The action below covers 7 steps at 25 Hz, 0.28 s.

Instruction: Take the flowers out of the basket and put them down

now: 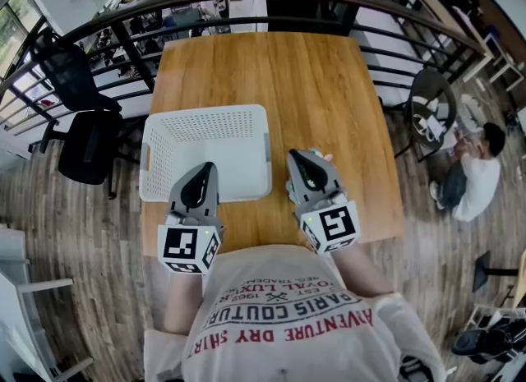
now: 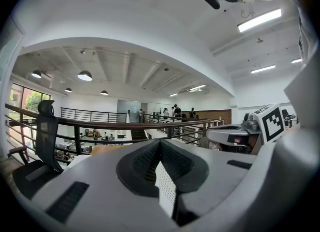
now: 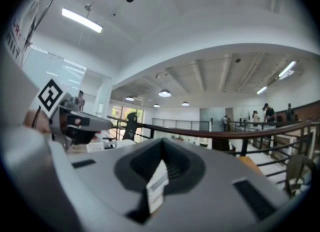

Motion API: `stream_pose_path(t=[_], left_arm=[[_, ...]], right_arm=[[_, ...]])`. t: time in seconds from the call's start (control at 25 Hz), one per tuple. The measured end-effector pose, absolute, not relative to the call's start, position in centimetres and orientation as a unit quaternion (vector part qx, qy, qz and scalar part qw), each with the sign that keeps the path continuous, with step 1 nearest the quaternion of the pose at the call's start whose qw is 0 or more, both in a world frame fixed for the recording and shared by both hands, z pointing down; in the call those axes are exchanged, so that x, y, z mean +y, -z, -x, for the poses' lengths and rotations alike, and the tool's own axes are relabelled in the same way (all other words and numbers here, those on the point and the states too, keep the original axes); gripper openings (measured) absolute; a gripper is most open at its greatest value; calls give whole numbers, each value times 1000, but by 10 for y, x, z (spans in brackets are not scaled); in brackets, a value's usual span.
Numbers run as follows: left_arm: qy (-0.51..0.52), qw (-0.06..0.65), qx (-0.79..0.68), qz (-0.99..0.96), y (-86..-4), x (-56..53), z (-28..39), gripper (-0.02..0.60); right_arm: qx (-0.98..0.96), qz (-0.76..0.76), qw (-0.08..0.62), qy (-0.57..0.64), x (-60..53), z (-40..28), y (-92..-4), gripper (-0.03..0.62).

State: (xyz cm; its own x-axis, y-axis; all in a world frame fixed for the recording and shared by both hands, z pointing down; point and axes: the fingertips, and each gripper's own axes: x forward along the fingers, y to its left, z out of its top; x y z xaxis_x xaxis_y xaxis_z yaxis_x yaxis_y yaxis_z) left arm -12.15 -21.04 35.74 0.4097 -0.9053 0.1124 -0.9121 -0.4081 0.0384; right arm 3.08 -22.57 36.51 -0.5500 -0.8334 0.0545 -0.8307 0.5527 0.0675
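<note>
Sitting ahead of left gripper [image 1: 204, 168]: basket [image 1: 205, 113] | right gripper [image 1: 297, 158] beside | jaws together

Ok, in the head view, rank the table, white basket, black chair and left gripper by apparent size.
table
white basket
black chair, close behind
left gripper, nearer the camera, so unsure
</note>
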Motion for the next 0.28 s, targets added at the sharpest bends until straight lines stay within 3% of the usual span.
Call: stream_pose_path(t=[0.28], left_arm=[[-40, 44, -536, -842, -359, -208, 121, 25]], right_arm=[[-879, -475, 44, 13, -221, -29, -370, 26]])
